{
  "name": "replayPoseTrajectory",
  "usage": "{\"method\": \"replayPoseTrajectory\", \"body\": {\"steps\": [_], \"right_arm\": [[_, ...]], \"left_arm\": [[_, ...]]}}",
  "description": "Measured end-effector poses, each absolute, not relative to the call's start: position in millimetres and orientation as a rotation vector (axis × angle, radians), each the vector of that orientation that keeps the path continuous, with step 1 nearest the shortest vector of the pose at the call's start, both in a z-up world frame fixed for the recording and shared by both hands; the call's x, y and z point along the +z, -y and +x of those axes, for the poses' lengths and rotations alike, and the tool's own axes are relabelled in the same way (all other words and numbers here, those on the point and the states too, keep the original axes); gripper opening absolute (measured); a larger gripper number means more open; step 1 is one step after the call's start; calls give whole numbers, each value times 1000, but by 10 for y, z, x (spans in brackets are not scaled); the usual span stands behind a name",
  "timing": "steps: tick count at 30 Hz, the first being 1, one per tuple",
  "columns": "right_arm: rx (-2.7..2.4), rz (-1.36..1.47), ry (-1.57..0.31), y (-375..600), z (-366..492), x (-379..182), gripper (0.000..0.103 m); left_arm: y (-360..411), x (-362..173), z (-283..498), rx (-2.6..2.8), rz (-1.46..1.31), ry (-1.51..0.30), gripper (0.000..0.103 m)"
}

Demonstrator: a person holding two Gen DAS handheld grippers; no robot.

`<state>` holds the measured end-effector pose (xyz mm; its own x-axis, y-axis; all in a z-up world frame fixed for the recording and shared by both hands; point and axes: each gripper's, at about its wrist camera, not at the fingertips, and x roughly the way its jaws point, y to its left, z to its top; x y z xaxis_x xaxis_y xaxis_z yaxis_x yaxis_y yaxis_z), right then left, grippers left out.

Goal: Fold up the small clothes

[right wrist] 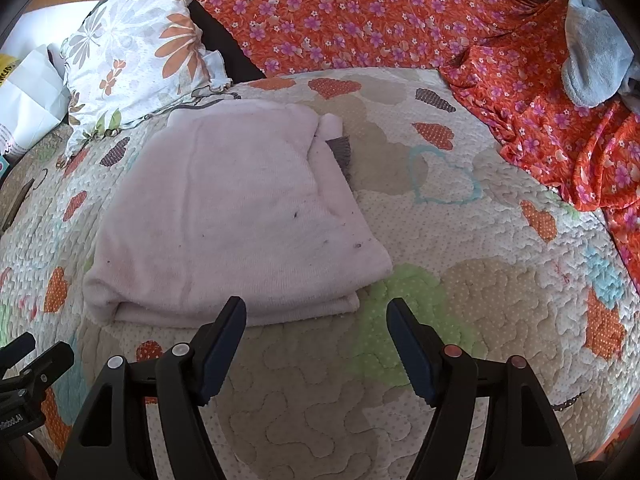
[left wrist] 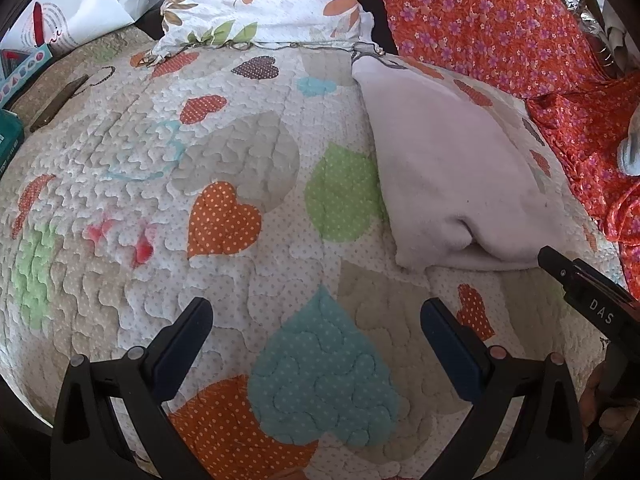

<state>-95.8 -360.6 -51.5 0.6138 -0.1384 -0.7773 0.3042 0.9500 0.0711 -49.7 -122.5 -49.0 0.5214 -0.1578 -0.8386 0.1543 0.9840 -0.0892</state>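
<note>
Both grippers stand nearest the lens, each seen from its own wrist camera.

Left gripper (left wrist: 316, 312): jaws spread wide, nothing between them. Below the gap lies the heart-patterned quilt (left wrist: 240, 128), with a large teal heart patch directly under the opening. Whether the fingertips touch the quilt cannot be told. The fingers grip no cloth.

Right gripper (right wrist: 316, 312): jaws also wide apart and holding nothing. Its left fingertip (right wrist: 234, 308) sits just at the near folded edge of the pale pink garment (right wrist: 236, 208); contact cannot be confirmed. The right fingertip stands over a green patch of quilt, clear of the garment.

Pale pink garment: lies flat on the quilt in a folded, roughly rectangular stack, layered edges visible along its near side. A small grey piece of fabric (right wrist: 340, 150) shows at its far right corner, beside a short rolled pink end. In the left wrist view the same garment lies to the right of the left gripper, with the tip of the right gripper just beside its near corner.

Surroundings: a floral pillow (right wrist: 136, 56) rests at the far edge of the quilt, behind the garment. An orange flowered cloth (right wrist: 360, 16) is draped along the far and right sides. A light blue fleecy item (right wrist: 592, 64) lies on that cloth at far right.
</note>
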Motion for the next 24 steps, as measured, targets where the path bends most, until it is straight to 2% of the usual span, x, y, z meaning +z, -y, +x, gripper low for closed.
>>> {"method": "replayPoseTrajectory", "body": {"steps": [24], "right_arm": [[-254, 201, -873, 3572, -952, -510, 78]], "left_arm": [[1266, -498, -519, -200, 17, -1004, 103]]}}
